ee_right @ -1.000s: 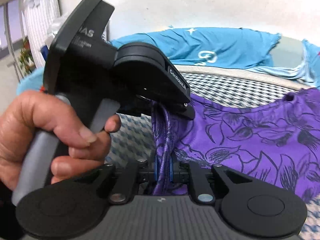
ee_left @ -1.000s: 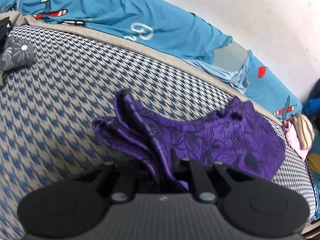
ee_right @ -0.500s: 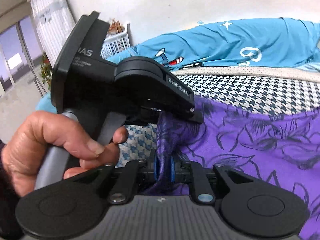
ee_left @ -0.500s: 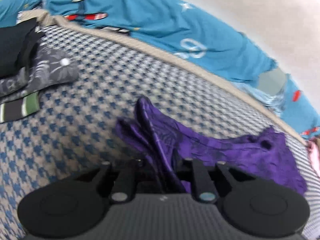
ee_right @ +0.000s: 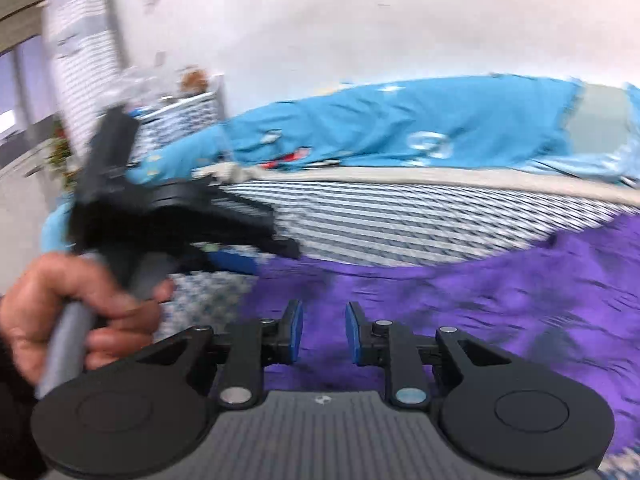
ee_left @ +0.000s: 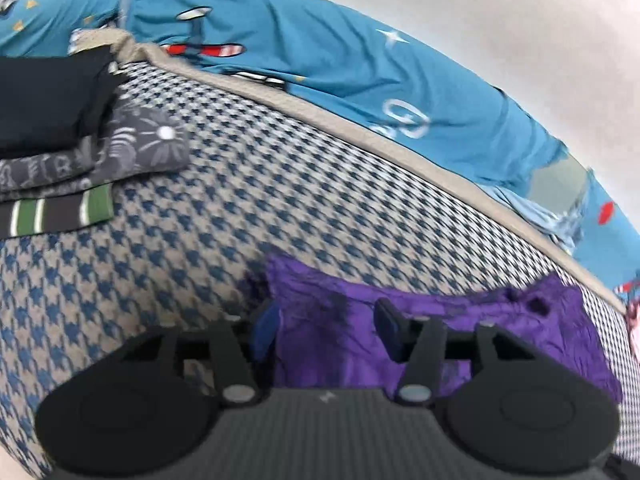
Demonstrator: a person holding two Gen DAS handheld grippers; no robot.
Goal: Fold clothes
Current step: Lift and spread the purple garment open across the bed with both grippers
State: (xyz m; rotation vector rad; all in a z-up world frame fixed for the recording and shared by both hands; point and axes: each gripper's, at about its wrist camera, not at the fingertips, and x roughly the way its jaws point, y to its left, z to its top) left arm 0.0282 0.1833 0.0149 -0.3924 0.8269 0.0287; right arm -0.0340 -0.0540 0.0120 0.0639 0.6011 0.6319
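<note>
The purple garment (ee_left: 500, 332) lies spread on the houndstooth-covered bed (ee_left: 280, 208), towards its near edge, with both hand-held grippers standing over it and neither clamped on the cloth. The left hand-held gripper (ee_left: 326, 330) has its blue-padded fingers wide apart, the purple fabric lying between and beneath them; the right hand-held gripper (ee_right: 324, 332) is likewise parted, with a clear gap between its pads and the garment below and stretching away to the right. In the right wrist view a hand (ee_right: 76, 312) holds the handle of the left tool just beside the garment's left end. How many layers the cloth lies in cannot be read, since both views are blurred. At the bed's far left corner sits a stack of folded clothes (ee_left: 72, 160), black on top, grey-patterned and green-striped beneath, so part of the work seems done. The released, flat-lying garment would fit either a fold just laid down or a piece smoothed out ahead of a fold.
</note>
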